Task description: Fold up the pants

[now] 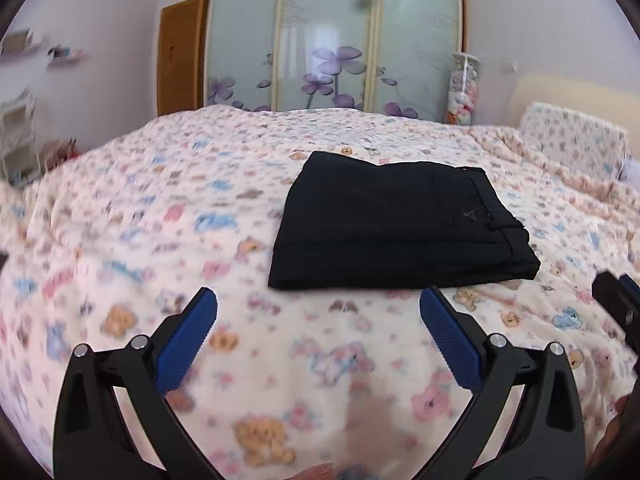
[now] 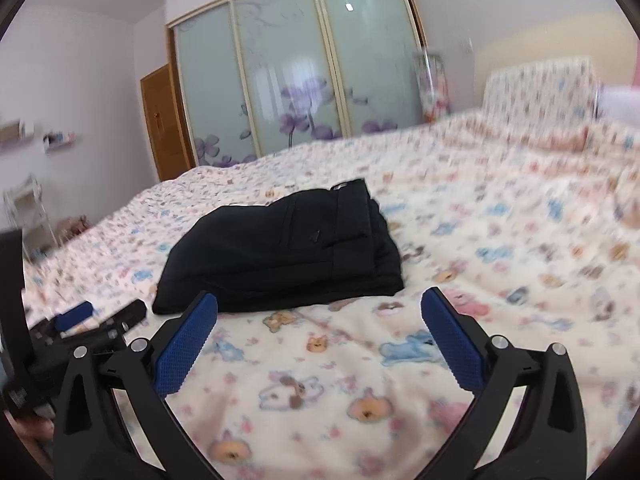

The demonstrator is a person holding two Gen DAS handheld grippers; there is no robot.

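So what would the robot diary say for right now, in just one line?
pants: folded, lying on bed | left gripper: open, empty | right gripper: open, empty | neither touches pants

Black pants on a pastel bedspread, as I see it through both cameras.
My pants (image 1: 384, 220) are plain black; bedspread (image 1: 160, 208) cream with pink, blue, orange teddy bears; wardrobe doors (image 1: 332, 36) frosted green with purple flowers; finger pads (image 1: 188, 344) blue.

Folded black pants (image 1: 396, 224) on bedspread (image 1: 160, 240)
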